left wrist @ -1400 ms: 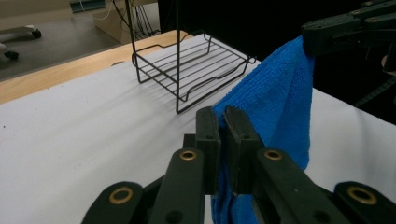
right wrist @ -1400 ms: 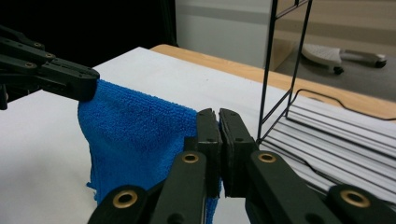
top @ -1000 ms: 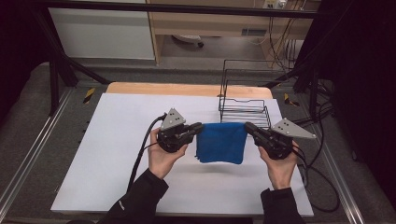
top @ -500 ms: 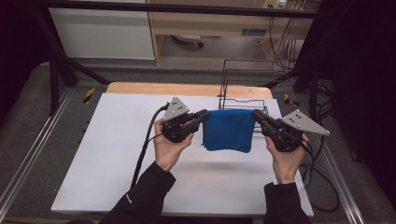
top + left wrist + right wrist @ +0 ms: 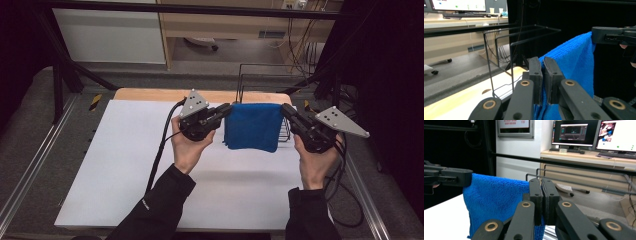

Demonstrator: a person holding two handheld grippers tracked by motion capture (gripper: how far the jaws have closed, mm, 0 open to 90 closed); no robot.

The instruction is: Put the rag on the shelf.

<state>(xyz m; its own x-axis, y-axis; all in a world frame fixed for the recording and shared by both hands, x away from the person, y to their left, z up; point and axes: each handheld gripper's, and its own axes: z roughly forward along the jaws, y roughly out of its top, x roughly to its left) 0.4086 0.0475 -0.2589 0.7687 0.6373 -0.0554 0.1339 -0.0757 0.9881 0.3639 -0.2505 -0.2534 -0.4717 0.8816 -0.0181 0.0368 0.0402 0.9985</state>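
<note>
Both tongs are clamped on the blue towel right now, one on each top corner. So my left gripper has its jaws pinched tight on the left corner, and in the left gripper view you can see the cloth squeezed between the two black pads. Same deal with my right gripper, which bites the right corner with the jaws pressed nearly flat together.

That towel hangs stretched between the two grippers, top edge pulled straight and level, the rest dropping down as a folded double layer. It's off the table, with the bottom hem hanging free above the white table top.

Just behind the cloth stands a black wire rack, near the back right of the table. Its thin rods run close behind the towel's top edge in the left gripper view, but I can't tell whether they touch.

Beyond that, a wooden strip runs along the far side of the white surface, and monitors sit on a desk in the right gripper view.
</note>
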